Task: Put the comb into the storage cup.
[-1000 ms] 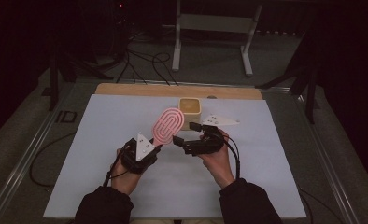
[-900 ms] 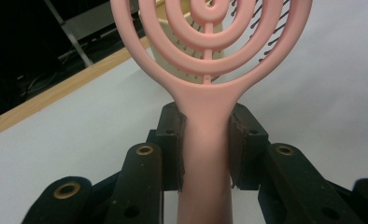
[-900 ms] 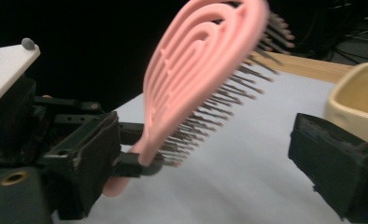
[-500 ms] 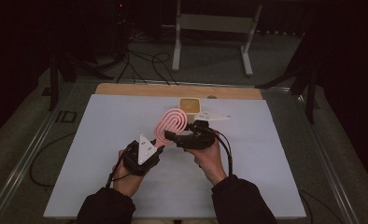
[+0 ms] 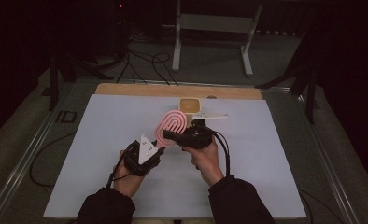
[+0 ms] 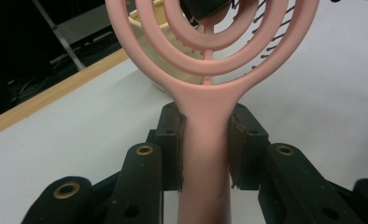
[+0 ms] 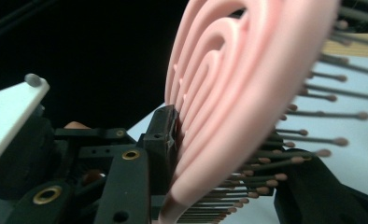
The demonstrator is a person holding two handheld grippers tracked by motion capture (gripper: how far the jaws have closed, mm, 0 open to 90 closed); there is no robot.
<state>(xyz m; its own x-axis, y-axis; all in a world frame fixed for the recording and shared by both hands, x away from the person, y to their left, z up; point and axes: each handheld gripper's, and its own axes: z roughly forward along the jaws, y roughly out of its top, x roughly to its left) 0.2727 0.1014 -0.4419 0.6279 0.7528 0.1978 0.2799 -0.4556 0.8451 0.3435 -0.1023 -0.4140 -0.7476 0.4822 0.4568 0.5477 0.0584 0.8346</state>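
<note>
The pink hairbrush [image 5: 171, 127] is held off the white table surface [image 5: 102, 140], near the middle of the table, with its ringed head pointing toward the far side and its handle toward the near left. Its bristles [image 7: 322, 98] project from one face of the head.

The left gripper [image 5: 147, 151] is closed on the handle: in the left gripper view, both pads [image 6: 170, 140] press against opposite sides of the handle just below the head [image 6: 210, 42].

The right gripper [image 5: 173, 136] meets the brush from the right side. Its jaws have just been closing, with the brush head between them. In the right gripper view, one pad [image 7: 166, 135] lies against the smooth ringed back of the head [image 7: 233, 88], and the other jaw sits on the bristle side; the grip is closed on the head.

The left hand [image 5: 128, 175] holds its gripper pointing toward the far right. The right hand [image 5: 205, 156] holds its gripper pointing left, across the left gripper's line. Both forearms enter from the near edge in dark sleeves.

A cream-coloured square object [image 5: 189, 105] and a white flat item [image 5: 212, 115] lie on the table just beyond the brush.
</note>
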